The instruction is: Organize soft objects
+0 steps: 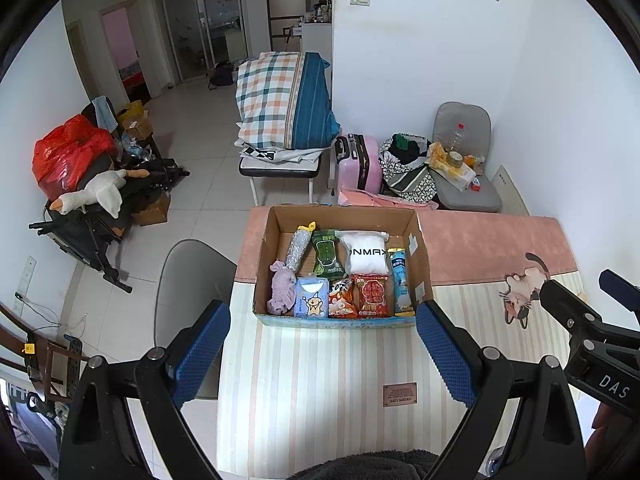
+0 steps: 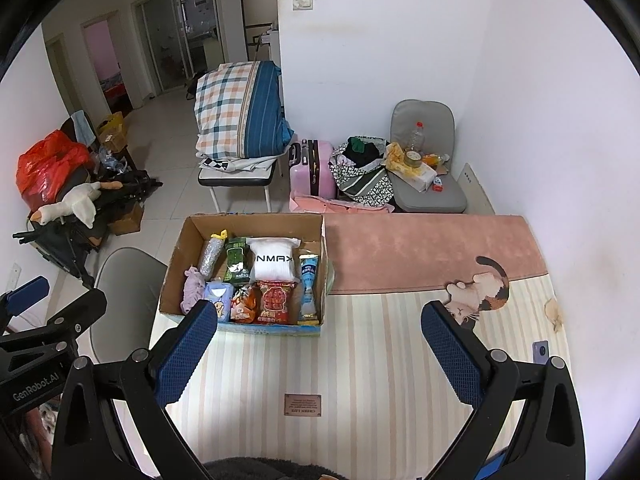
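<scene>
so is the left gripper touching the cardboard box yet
Apart. The left wrist view shows the left gripper open and empty, with striped table mat visible between its fingertips and the cardboard box.

Premises: a lived-in home — tiled floor (image 1: 192, 148), folded plaid bedding (image 1: 280, 100) stacked on a stool, a pink suitcase (image 1: 360, 162) against the wall, a padded chair (image 1: 466, 160) piled with clutter. Sliding glass doors (image 1: 200, 28) open toward further rooms — domestic layout, nothing commercial.
</scene>
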Demonstrator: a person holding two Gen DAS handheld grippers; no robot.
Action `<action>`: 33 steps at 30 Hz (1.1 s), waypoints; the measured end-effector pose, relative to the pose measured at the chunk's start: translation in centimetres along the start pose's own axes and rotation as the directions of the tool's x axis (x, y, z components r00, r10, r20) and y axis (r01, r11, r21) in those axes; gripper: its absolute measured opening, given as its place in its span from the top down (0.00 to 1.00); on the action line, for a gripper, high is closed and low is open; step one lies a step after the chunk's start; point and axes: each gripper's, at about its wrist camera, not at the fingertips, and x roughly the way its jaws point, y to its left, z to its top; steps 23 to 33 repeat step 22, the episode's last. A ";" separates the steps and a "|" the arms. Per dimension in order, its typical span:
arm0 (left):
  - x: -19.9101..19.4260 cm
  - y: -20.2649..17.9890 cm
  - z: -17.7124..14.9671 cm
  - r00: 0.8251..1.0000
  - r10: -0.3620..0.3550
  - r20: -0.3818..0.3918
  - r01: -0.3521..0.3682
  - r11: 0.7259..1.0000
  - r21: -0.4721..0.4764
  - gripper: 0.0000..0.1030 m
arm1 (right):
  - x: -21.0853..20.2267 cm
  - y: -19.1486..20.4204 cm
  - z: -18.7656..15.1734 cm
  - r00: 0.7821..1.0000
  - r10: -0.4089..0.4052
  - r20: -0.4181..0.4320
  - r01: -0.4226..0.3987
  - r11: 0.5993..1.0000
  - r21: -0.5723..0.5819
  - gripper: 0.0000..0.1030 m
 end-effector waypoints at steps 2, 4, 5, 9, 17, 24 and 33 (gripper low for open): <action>0.0 0.0 0.0 1.000 0.000 -0.001 0.000 1.000 0.000 0.08 | 0.0 -0.1 -0.1 1.000 0.000 -0.001 0.000 1.000 0.000 0.00; 0.0 0.0 0.0 1.000 0.000 0.001 0.000 1.000 -0.001 0.08 | 0.0 0.0 0.0 1.000 0.000 0.000 0.000 1.000 -0.001 0.00; 0.0 0.0 0.0 1.000 0.000 0.001 0.000 1.000 0.000 0.08 | 0.0 -0.1 -0.1 1.000 -0.001 0.000 0.001 1.000 -0.001 0.00; 0.0 -0.1 0.0 1.000 0.003 0.004 -0.003 1.000 0.000 0.08 | 0.0 -0.1 -0.1 1.000 0.000 -0.001 0.000 1.000 0.002 0.00; 0.1 0.1 -0.2 1.000 0.000 -0.002 0.000 1.000 -0.001 0.08 | 0.0 -0.1 -0.2 1.000 -0.001 0.000 0.001 1.000 -0.001 0.00; 0.3 0.3 -0.3 1.000 -0.005 0.000 0.005 1.000 -0.004 0.08 | 0.1 0.0 -0.2 1.000 -0.002 0.000 0.002 1.000 -0.002 0.00; 0.3 0.3 -0.3 1.000 -0.005 0.000 0.005 1.000 -0.004 0.08 | 0.1 0.0 -0.2 1.000 -0.002 0.000 0.002 1.000 -0.002 0.00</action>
